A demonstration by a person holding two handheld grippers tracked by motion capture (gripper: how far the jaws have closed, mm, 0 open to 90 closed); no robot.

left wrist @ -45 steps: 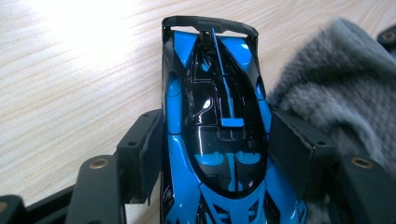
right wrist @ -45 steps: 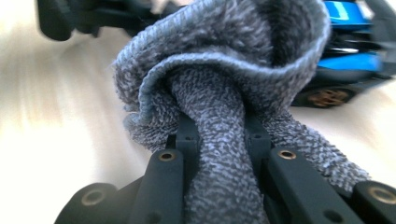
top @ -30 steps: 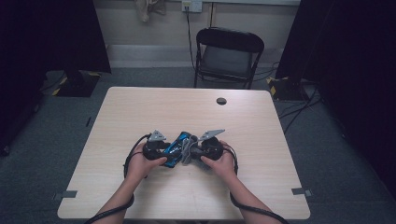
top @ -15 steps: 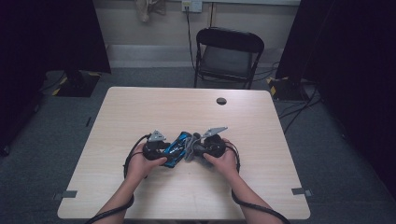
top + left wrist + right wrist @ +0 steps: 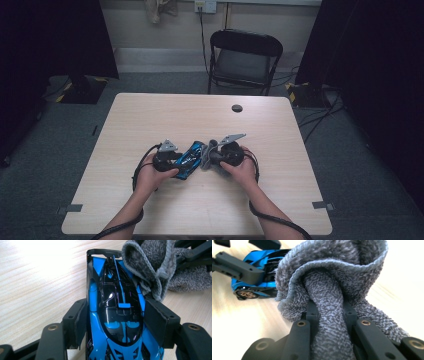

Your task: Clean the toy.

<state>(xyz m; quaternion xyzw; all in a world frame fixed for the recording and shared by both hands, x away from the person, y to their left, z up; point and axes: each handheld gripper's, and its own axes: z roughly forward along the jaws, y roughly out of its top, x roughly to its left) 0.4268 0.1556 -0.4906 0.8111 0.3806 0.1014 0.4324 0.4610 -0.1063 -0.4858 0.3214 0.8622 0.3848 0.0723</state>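
Observation:
A blue and black toy car (image 5: 115,312) lies on the wooden table (image 5: 150,120), and my left gripper (image 5: 115,322) is shut on its sides. In the high view the car (image 5: 187,156) sits between both hands near the table's middle. A grey knitted cloth (image 5: 332,290) is bunched up, and my right gripper (image 5: 329,315) is shut on a twisted fold of it. The cloth (image 5: 152,272) presses against the car's far end on its right side. From above, the cloth (image 5: 209,152) touches the car, with the right gripper (image 5: 216,156) just behind it and the left gripper (image 5: 175,161) opposite.
A small dark round object (image 5: 237,108) lies on the far part of the table. A black folding chair (image 5: 245,57) stands beyond the far edge. Dark curtains flank both sides. Cables trail from both grippers toward the table's near edge.
The right gripper with the cloth has shifted slightly over the car's end. The left gripper keeps the car in nearly the same spot.

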